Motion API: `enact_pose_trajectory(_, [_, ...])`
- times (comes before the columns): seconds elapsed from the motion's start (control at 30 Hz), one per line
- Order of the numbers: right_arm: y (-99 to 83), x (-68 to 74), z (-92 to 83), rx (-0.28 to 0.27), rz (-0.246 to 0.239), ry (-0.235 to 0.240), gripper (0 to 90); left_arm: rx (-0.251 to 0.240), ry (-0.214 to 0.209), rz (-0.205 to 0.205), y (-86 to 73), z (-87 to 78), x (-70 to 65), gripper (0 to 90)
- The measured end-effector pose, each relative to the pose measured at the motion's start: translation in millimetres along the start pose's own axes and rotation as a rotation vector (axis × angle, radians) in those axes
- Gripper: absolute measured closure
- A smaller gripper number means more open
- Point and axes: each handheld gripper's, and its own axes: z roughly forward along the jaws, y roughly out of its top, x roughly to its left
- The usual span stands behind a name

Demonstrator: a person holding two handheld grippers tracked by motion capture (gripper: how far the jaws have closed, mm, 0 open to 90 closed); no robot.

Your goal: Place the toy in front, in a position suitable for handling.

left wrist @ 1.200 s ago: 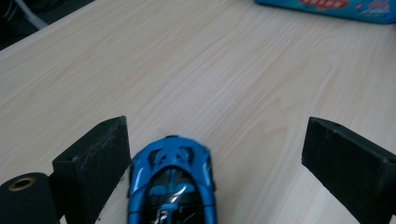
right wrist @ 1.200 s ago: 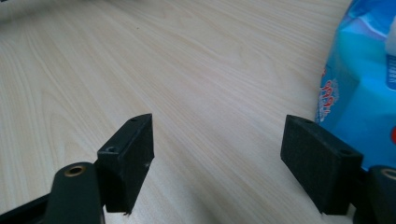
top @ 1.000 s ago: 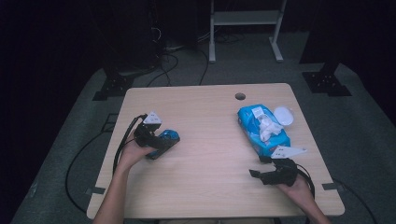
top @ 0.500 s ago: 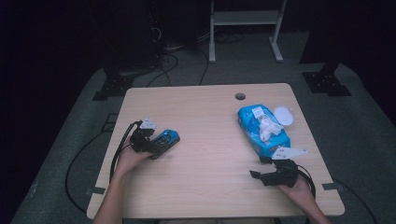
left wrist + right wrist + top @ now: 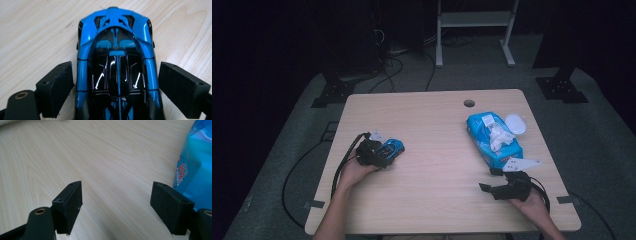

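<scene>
Two black jaws of my left gripper, closing, straddle the glossy blue toy car without pressing; its slick sides could squirt free. Right gripper gapes empty.

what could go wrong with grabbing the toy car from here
1. The left gripper straddles the blue toy car, its jaws just closing, with small gaps at both pads. The glossy, rounded body might slip or squirt forward.
2. The car stands on the bare wooden table; uneven contact, one pad first, could roll or twist it.
3. The right gripper rests open beside the blue wipes pack, too far off to steady the car.
</scene>
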Motion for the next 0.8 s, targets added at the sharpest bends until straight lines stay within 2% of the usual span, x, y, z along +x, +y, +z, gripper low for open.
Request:
enact_pose_trajectory(0.13, [-0.1,0.3,-0.1,0.001,-0.001,0.0,24.7,-0.02,-0.024,-0.026,-1.7,-0.4,2.9,16.3])
enact_pose_trajectory(0.27, [-0.1,0.5,0.1,0.001,-0.001,0.0,24.7,-0.024,-0.023,-0.014,-1.9,-3.4,3.7,25.6])
enact_pose_trajectory(0.5, [0.0,0.8,-0.8,-0.002,-0.003,-0.001,24.7,-0.033,-0.007,0.015,0.6,-7.1,1.3,27.6])
enact_pose_trajectory(0.63, [0.0,1.0,-1.0,-0.003,-0.003,-0.001,24.7,-0.029,-0.02,0.007,-1.0,-7.0,2.9,27.8])
enact_pose_trajectory(0.8, [0.0,1.2,-1.4,-0.006,-0.002,-0.001,24.7,-0.026,-0.017,0.008,-0.4,-7.2,2.5,27.8])
